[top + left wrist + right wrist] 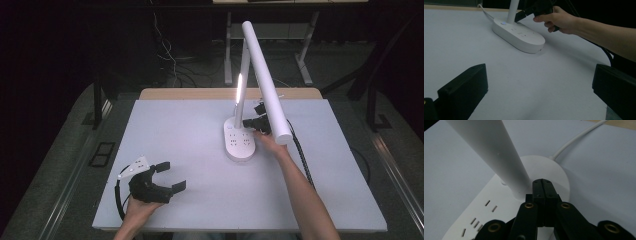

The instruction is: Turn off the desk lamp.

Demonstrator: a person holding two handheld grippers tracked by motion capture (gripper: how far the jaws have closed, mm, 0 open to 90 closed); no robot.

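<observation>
Desk lamp (240,135) stands mid-tabletop (190,130), the right gripper (543,185), fingers pressed together, at its stem foot, likely to press a switch, while the left gripper (167,176) rests spread.

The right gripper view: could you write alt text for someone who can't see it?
The right hand-held gripper, its two black jaws pressed together, points at the foot of a white lamp's stem where it meets the lamp base. Socket slots dot the base, and a white cord trails off across the white table.
</observation>
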